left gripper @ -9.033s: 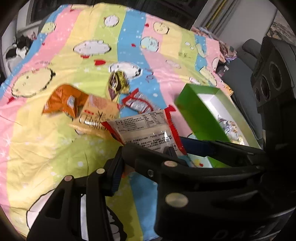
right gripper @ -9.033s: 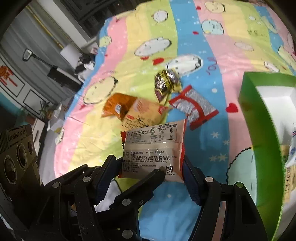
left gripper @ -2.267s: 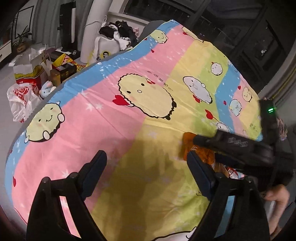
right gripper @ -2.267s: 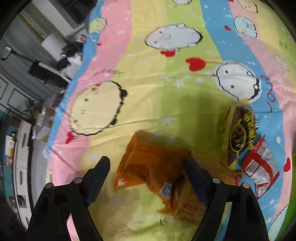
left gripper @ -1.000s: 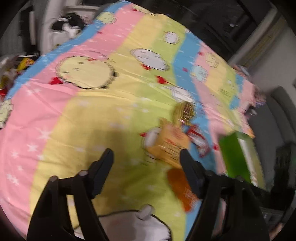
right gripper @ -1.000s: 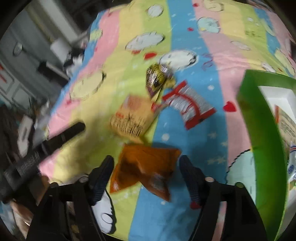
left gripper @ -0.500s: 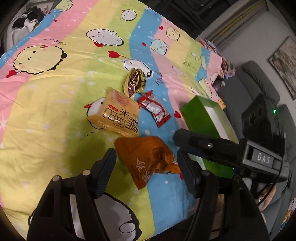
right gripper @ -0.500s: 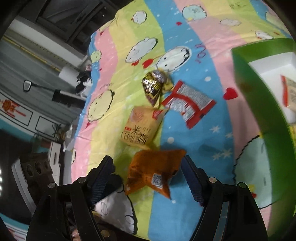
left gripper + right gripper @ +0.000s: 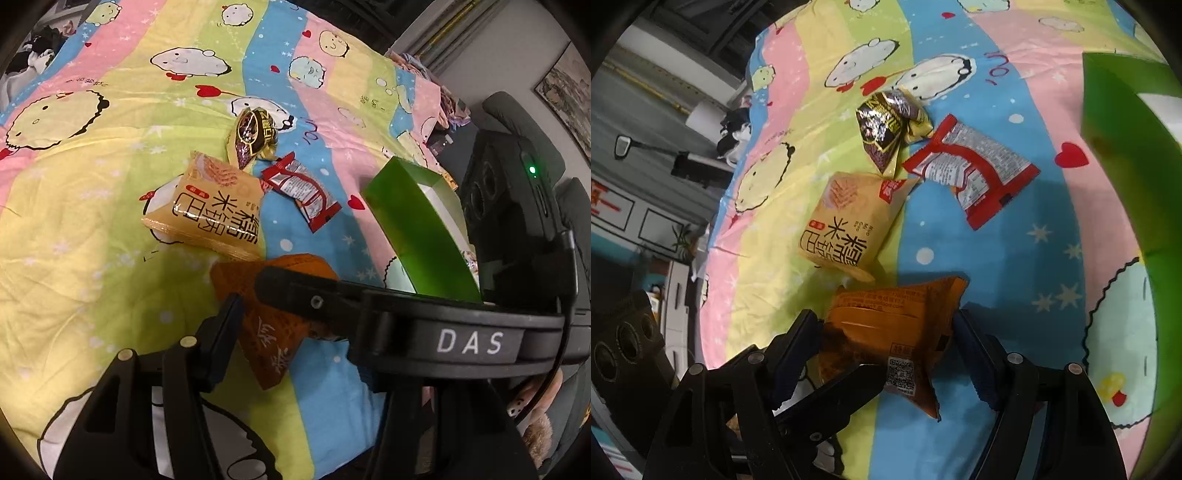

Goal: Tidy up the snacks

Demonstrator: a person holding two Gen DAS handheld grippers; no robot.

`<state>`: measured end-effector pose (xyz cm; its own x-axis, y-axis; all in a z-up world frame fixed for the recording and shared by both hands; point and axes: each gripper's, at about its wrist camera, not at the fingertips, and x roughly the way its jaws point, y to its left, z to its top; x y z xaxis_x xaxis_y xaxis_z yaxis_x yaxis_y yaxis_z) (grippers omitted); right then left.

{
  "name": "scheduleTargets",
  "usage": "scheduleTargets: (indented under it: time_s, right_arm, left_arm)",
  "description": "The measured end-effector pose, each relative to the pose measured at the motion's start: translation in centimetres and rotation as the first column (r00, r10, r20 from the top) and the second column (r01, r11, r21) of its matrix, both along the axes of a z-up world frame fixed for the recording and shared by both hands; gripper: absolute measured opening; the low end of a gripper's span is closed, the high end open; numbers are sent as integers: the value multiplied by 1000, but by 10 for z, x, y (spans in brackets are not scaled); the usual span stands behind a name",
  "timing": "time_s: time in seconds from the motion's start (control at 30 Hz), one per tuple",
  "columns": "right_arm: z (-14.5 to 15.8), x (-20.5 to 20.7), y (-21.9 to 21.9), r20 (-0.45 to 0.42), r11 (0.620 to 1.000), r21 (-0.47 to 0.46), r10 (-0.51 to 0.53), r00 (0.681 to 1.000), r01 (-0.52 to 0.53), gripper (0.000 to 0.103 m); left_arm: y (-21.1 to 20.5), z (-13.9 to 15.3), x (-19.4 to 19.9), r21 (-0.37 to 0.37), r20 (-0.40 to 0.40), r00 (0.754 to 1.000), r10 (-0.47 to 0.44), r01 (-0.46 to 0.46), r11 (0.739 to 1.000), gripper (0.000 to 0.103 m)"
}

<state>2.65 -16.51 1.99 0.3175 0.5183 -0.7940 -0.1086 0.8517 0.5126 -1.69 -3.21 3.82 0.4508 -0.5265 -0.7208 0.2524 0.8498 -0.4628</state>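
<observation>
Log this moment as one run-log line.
right tool: astride orange packet | left tool: closing on same packet | three snacks loose | green box: open

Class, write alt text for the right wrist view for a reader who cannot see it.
The right claw straddles an orange snack packet on a striped cartoon bedsheet, its jaws at the packet's sides. Beyond lie a yellow packet, a red-and-silver packet and a dark foil packet; a green box is right.

Left hand-held gripper [image 9: 280,328]: one finger hidden behind right hand-held gripper [image 9: 886,343]. Orange packet [image 9: 273,343] partly covered. Green box [image 9: 1126,155] cut off by frame edge; contents unreadable.
</observation>
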Motion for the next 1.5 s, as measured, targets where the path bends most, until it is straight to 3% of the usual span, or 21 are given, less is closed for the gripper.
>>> scheduleTargets:
  time_s: [0.07, 0.5, 0.63, 1.07, 1.17, 1.27, 1.5]
  right_arm:
    - [-3, 1, 0, -6, 1000, 10, 7, 1000, -7, 70]
    - [-5, 0, -1, 3, 999, 45, 23, 1000, -23, 68]
    - [-6, 1, -1, -2, 999, 42, 26, 1000, -26, 68]
    - [-8, 1, 2, 18, 999, 16, 35, 999, -35, 68]
    - [-6, 0, 4, 30, 999, 7, 44, 999, -44, 68]
    - [-3, -1, 5, 34, 999, 25, 46, 998, -47, 67]
    - [36, -16, 4, 153, 996, 59, 61, 986, -71, 67]
  left_arm:
    - [0, -2, 0, 2, -3, 1000, -3, 3, 1000, 54]
    - [-1, -5, -1, -10, -12, 1000, -7, 7, 1000, 56]
    - [3, -18, 5, -59, -92, 996, -4, -1, 998, 69]
    - [-1, -17, 5, -43, -79, 997, -17, 13, 999, 72]
    - [-1, -15, 4, -37, -68, 997, -23, 21, 999, 71]
    - [-2, -8, 2, -37, -47, 998, -35, 33, 999, 64]
    - [-4, 34, -17, -3, 111, 994, -25, 26, 1000, 63]
